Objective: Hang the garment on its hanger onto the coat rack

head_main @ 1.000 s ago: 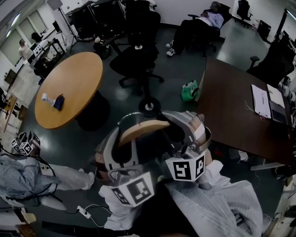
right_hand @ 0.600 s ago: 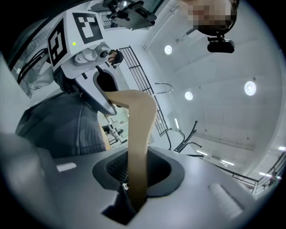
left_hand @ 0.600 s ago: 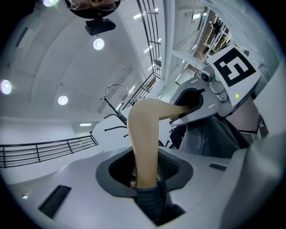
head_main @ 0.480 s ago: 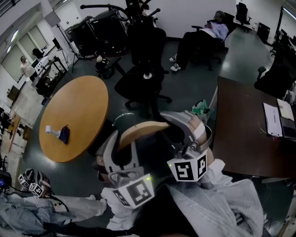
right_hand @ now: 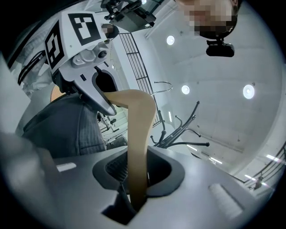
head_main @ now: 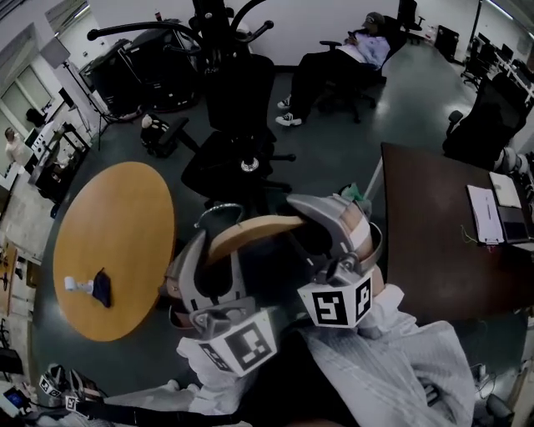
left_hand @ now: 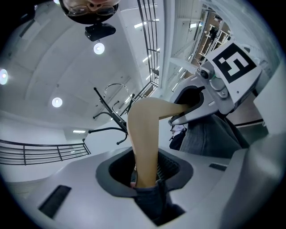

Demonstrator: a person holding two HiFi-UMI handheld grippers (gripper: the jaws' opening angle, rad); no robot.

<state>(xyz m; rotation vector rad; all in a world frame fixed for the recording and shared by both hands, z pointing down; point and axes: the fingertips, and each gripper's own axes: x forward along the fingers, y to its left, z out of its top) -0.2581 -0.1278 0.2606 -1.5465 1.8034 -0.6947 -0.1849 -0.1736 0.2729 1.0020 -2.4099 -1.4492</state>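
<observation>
Nearest to the person, the pale striped garment [head_main: 392, 359] is hanging down under the wooden hanger [head_main: 254, 229], just as it was a second ago. The left gripper [head_main: 219, 248] is squeezing the hanger's left end, with a bit of dark cloth pinched in too. The right gripper [head_main: 329, 225] is squeezing the right end. Both are closed only as far as the wood lets them. So the hanger is sitting up in the air between the two grippers, not resting on anything.

What is changing is the room around them. The round worktop [head_main: 113, 242] is sliding left and nearer in the head view, while the dark worktop [head_main: 442, 233] is staying on the right. At the far end, the black coat rack [head_main: 219, 15] with its curved arms is coming more into sight. This likely means the person is carrying the garment toward the rack. The hanging itself is not yet done, because the rack is well apart from the hanger.

The hanger's long side is running from left to right, from one gripper to the other, bowed like a little bridge. Its wire hook [head_main: 219, 208] is sticking out from the top of the bow on the far side, toward the coat rack. That looks like a good way to be pointing for slipping the hook over an arm.
</observation>
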